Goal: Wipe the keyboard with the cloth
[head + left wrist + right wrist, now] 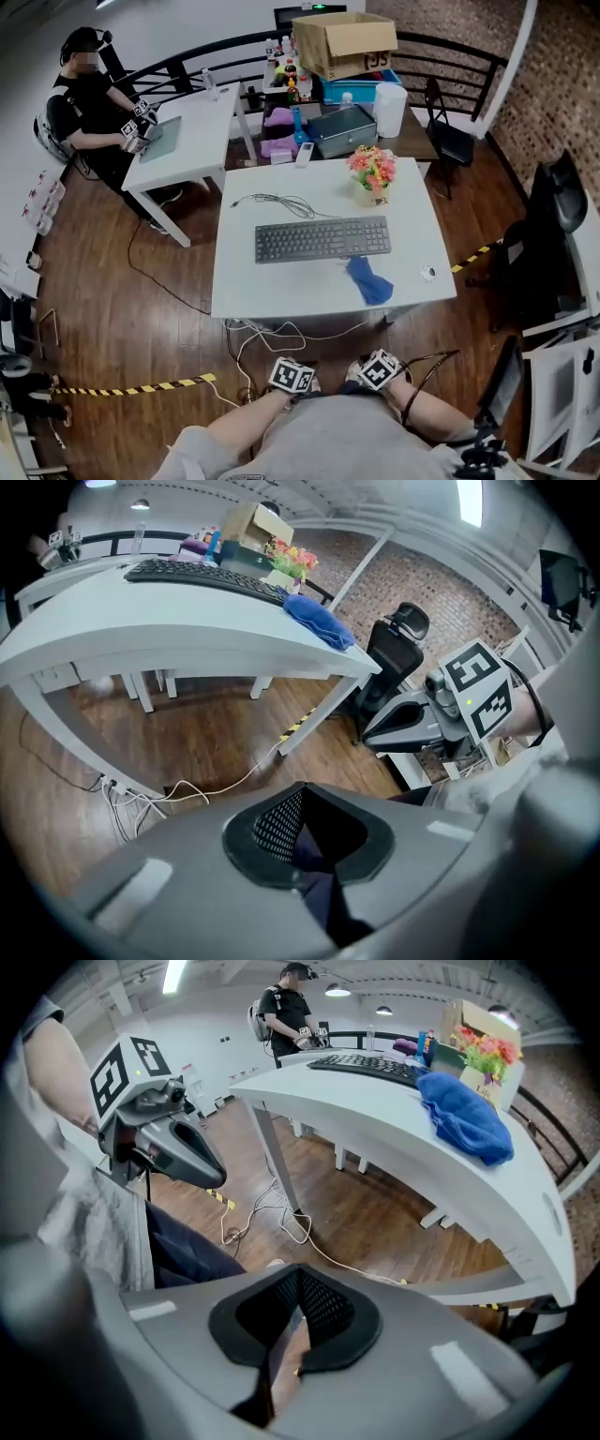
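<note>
Wood floor [112, 281] surrounds the white table [281, 281] in the head view. The dark keyboard [322, 238] lies across the middle of the table, with its cable [277, 202] looped behind it. The blue cloth [369, 280] sits crumpled just off the keyboard's near right corner, close to the front edge, and as far as I can make out it is clear of the keys. Your left gripper [292, 377] and right gripper [380, 369] are both down by your lap, well short of the table. Only their upper ends show here, so this view tells you nothing about the fingers.

In the left gripper view, your fingers are closed together with nothing between them. The table is seen from below its edge, so the keyboard is only a thin dark strip and the cloth a blue lump at the rim.

In the right gripper view, the fingers are likewise pressed together and empty. The cloth sits at the table's edge, well apart from them.

As for progress, the cloth is in neither gripper and rests beside the keyboard. That fits a cloth waiting to be picked up as well as one put down after the wiping. The keys are too small in every view for you to judge whether they are clean. A small round thing [427, 273] near the table's right edge is too small to name.
</note>
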`<state>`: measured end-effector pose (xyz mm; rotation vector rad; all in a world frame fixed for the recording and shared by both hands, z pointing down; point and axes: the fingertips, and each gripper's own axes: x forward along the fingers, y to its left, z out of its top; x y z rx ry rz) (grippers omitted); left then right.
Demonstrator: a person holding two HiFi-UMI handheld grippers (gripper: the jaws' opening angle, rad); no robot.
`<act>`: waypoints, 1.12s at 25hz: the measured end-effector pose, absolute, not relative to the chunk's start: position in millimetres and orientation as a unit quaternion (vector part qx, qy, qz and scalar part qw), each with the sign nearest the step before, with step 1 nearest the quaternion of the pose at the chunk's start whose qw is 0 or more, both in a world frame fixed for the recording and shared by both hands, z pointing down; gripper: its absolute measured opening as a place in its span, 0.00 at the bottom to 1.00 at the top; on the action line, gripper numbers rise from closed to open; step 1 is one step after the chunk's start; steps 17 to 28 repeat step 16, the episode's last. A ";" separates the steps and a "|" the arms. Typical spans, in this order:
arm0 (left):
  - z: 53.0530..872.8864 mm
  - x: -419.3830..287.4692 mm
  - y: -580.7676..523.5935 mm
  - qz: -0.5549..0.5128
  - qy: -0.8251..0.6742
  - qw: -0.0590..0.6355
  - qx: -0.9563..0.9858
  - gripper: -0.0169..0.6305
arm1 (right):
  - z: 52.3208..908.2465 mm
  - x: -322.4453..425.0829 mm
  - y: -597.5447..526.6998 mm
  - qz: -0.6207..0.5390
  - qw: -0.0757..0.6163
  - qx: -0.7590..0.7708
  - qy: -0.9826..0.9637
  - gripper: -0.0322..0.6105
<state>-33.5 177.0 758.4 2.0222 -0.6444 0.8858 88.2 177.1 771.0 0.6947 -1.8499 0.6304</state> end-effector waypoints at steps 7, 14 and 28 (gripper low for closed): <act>753.8 -27.7 179.3 0.354 -0.246 0.403 0.808 0.03 | 766.8 92.0 180.2 0.267 0.503 0.296 -0.767 0.06; 752.8 -27.7 177.7 0.358 -0.249 0.399 0.807 0.03 | 761.7 98.7 177.3 0.259 0.506 0.294 -0.768 0.06; 753.6 -24.7 178.4 0.360 -0.248 0.399 0.806 0.03 | 758.2 102.9 174.2 0.250 0.508 0.296 -0.770 0.06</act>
